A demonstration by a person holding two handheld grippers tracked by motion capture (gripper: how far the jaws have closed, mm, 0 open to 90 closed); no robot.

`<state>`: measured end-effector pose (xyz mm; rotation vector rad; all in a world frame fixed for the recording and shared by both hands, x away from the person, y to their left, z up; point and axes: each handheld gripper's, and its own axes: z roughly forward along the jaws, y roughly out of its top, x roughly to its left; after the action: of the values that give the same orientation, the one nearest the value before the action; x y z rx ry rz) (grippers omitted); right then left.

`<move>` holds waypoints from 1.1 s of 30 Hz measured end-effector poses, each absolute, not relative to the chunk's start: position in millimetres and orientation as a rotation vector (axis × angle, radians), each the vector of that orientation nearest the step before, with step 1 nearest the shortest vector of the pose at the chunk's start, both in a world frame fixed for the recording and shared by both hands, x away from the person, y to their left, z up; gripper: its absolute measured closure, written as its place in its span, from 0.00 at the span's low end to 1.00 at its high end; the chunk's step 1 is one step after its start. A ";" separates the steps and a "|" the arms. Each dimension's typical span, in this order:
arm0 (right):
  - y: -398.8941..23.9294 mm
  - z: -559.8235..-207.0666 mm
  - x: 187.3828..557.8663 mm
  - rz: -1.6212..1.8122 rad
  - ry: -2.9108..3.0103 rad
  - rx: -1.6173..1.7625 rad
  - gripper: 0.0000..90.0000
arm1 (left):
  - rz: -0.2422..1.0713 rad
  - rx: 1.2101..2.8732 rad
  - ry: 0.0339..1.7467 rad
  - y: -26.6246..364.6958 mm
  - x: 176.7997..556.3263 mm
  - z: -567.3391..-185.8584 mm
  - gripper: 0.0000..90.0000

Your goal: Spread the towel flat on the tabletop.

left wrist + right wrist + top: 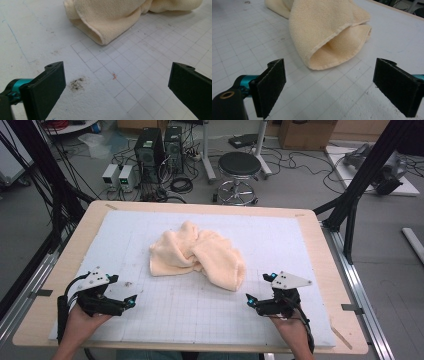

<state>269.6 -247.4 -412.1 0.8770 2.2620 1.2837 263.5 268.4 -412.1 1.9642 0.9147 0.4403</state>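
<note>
Near the mat's front edge, left gripper (131, 301) and right gripper (250, 300) spread, flanking crumpled towel (197, 254).

High view overhead, gripper views low, near towel (197, 254)

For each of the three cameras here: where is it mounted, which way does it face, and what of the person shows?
High view: above the person's side, looking forward and down on the table; both forearms, left gripper and right gripper show.
Left gripper view: rides that gripper, faces the towel low across the gridded mat; open jaws show.
Right gripper view: rides that gripper, faces the towel's folded end; open jaws show.
All three share the towel and mat.
</note>
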 end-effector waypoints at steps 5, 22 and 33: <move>-248.0 -412.9 270.2 1.283 2.268 0.880 0.12 | 0.438 1.966 0.914 267.2 265.8 -412.8 0.02; -246.3 -412.1 267.4 1.285 2.272 0.851 0.12 | 0.439 1.975 0.904 264.7 267.7 -412.5 0.02; -245.7 -410.0 262.8 1.297 2.252 0.842 0.12 | 0.445 1.968 0.900 265.6 264.8 -411.0 0.02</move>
<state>262.8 -245.7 -410.0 0.8423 2.2519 1.2973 264.8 265.6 -411.0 1.9677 0.9000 0.4451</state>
